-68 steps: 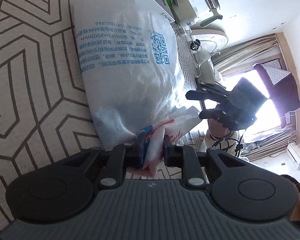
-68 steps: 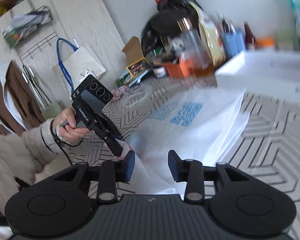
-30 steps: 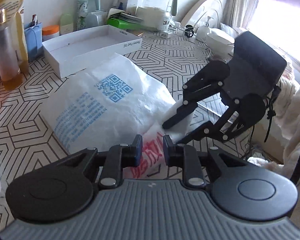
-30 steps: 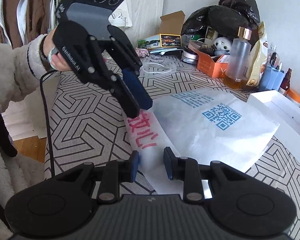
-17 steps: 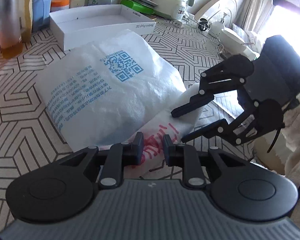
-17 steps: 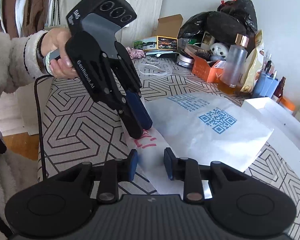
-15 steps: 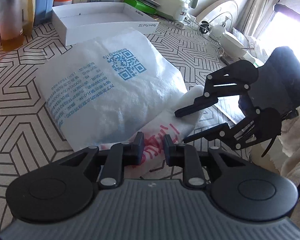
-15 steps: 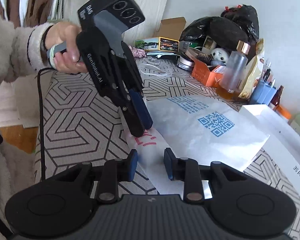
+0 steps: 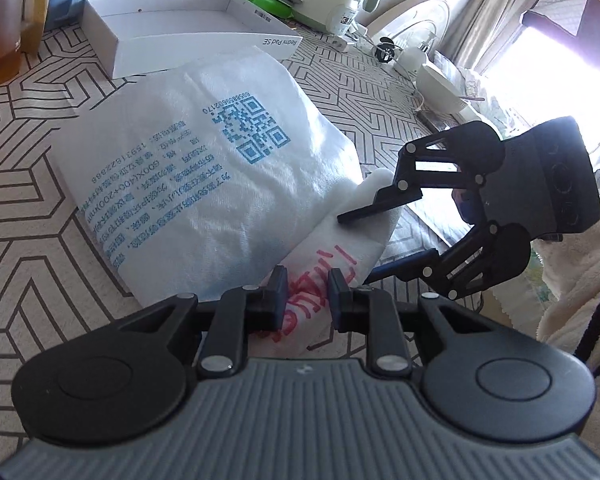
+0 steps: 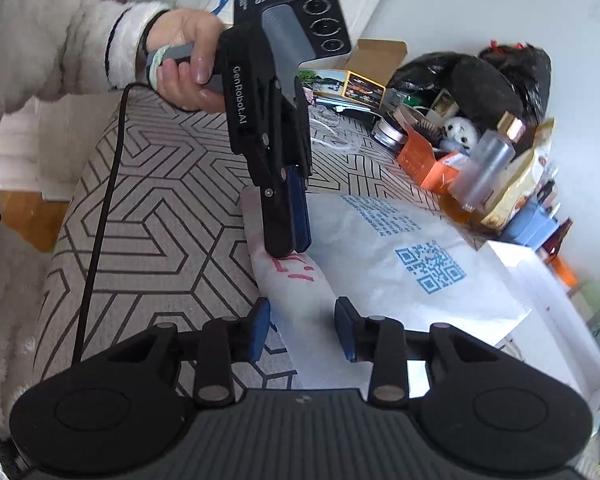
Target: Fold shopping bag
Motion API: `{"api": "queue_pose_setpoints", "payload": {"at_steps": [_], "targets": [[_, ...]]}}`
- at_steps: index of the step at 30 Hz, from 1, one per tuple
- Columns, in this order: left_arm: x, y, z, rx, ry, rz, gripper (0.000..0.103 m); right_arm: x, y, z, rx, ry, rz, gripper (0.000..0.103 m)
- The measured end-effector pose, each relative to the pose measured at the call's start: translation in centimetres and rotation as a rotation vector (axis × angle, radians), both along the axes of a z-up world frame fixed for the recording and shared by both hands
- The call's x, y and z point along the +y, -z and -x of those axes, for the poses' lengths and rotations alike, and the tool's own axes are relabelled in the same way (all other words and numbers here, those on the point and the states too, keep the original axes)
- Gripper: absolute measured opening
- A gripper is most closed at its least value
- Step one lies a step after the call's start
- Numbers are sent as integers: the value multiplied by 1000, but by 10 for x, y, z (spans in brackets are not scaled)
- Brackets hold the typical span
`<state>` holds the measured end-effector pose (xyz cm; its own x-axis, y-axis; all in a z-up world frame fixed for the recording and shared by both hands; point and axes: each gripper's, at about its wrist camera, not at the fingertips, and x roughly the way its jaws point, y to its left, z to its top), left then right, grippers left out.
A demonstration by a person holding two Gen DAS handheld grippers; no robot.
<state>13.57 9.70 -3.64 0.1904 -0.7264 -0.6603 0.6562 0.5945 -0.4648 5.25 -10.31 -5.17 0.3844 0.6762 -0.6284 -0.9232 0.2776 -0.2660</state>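
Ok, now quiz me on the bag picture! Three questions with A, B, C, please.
1. Where is the white box? A inside a gripper; B on the table beyond the shopping bag; C on top of the bag.
2. What colour is the bag's QR code? A red; B blue; C green.
3. How is the right gripper? A open; B shut; C missing.

Answers: B, it sits past the bag's far edge; B, its squares are blue; A, its fingers stand wide apart around the bag's rolled end.

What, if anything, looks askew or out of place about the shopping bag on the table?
The shopping bag lies skewed to the white box behind it, its red-printed near edge bunched into a rumpled roll rather than a flat fold.
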Motion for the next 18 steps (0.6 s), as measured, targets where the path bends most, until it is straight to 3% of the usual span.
{"api": "queue_pose_setpoints", "payload": {"at_steps": [3, 5, 7, 9, 13, 18], "targets": [[6, 2, -5, 24, -10, 32, 23, 0, -5, -23, 177, 71, -36, 32], [5, -3, -1, -35, 6, 8, 24, -1, -9, -43, 329, 132, -60, 31], [4, -9, -1, -81, 2, -25, 33, -2, -13, -63, 482, 193, -85, 30], [4, -10, -3, -88, -1, -29, 35, -3, -15, -83, 626, 246, -109, 30], [11, -4, -11, -52, -33, 12, 43, -12, -7, -111, 801, 258, -144, 28], [21, 2, -17, 3, -96, 74, 44, -17, 3, -136, 956, 265, -162, 26]]}}
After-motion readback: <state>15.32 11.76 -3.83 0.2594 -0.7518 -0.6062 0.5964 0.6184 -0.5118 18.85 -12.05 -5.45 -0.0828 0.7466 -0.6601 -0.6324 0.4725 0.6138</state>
